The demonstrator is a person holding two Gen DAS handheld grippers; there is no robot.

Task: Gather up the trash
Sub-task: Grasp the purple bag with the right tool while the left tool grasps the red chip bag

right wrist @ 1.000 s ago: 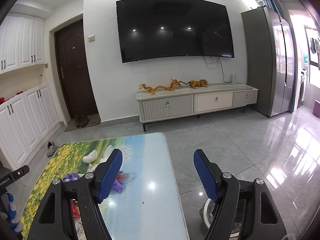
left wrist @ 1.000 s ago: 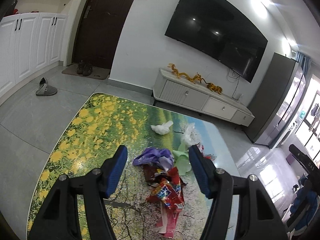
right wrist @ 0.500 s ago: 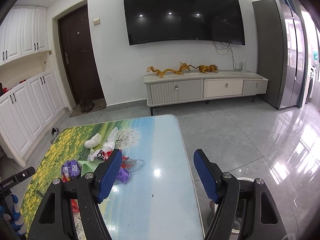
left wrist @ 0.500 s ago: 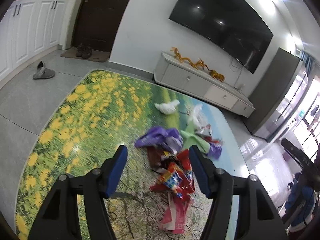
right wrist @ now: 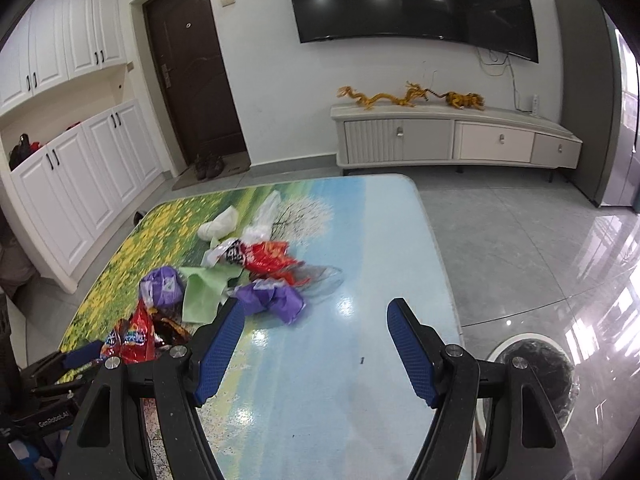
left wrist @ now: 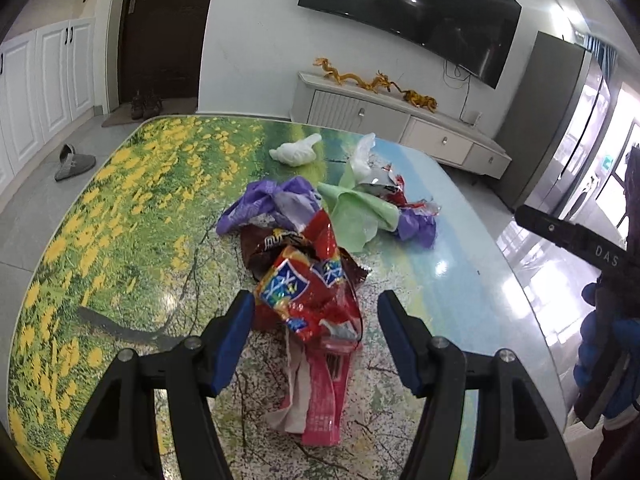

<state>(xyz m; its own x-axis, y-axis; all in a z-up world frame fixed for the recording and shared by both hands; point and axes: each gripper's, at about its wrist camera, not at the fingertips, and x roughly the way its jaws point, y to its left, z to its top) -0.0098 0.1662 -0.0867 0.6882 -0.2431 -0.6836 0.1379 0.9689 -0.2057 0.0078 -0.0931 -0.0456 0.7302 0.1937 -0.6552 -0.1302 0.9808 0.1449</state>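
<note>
Both grippers dropped closer to the flower-print table (left wrist: 120, 216). Left gripper (left wrist: 316, 338) jaws wide, straddling the crinkly red foil snack wrapper (left wrist: 308, 296), not pinching. Right gripper (right wrist: 314, 346) jaws wide, empty. Wrapper looks light, soft, slippery; pinch a bunched fold.

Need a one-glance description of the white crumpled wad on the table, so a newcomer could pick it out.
Start at the table with the printed flower-meadow top, in front of the wall TV. The trash pile sits mid-table. The white wad lies alone at the pile's far edge, toward the TV cabinet, apart from the wrappers. It is the only plain white, unprinted lump; its neighbours are purple, green and red.
</note>
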